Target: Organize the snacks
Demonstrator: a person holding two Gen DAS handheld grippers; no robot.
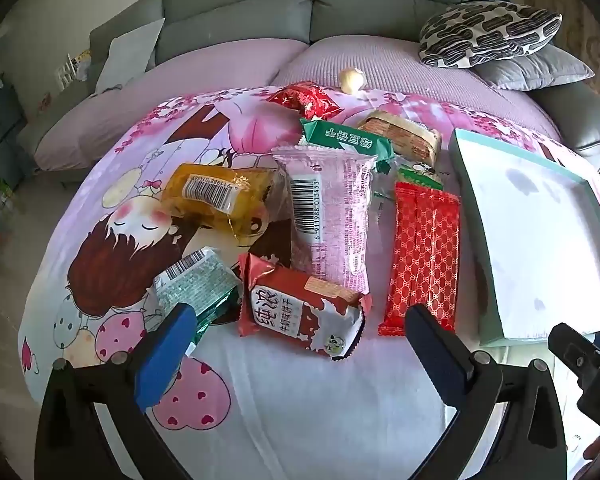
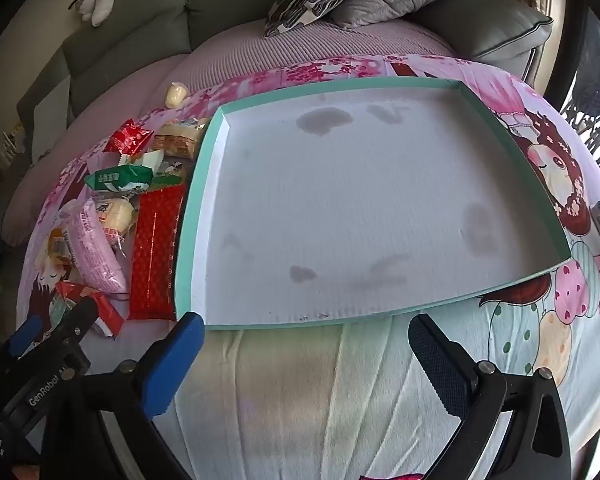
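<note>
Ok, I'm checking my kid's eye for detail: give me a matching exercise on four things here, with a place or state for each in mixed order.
Things:
1. long red packet
2. yellow packet
3. shallow box
4. left gripper

Places or states:
A. holds no snacks yet
B. fingers wide apart, nothing between them
C. lies beside the box's teal wall
D. barcode up, left of the pink packet

Pairs: 1-C, 2-D, 3-A, 4-B
</note>
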